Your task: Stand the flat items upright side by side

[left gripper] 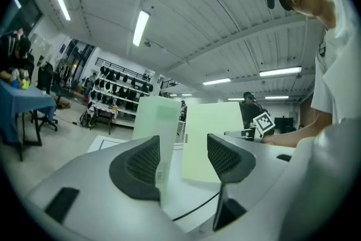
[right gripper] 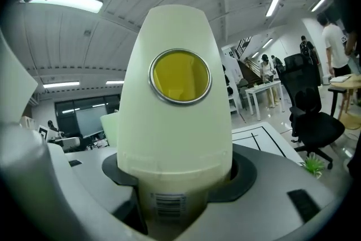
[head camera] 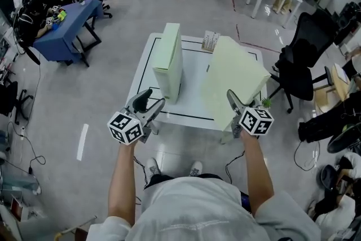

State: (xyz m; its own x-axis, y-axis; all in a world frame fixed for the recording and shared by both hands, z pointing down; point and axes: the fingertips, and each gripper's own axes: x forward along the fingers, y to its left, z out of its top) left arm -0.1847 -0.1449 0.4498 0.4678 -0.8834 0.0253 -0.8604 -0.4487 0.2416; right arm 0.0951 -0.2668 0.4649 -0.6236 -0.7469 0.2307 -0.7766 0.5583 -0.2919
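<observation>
While right gripper (head camera: 233,103) holds tilted box (head camera: 231,70), upright box (head camera: 169,59), chair (head camera: 304,51) nearby

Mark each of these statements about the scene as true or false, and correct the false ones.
1. The right gripper grips a pale green flat box with a round yellow window. True.
2. The left gripper has its jaws pressed together. False: they stand apart.
3. Both pale green boxes lie flat on the white table. False: the second pale green flat box stands upright on it, and the other is held in the right gripper.
4. A black office chair stands to the right of the table. True.
</observation>
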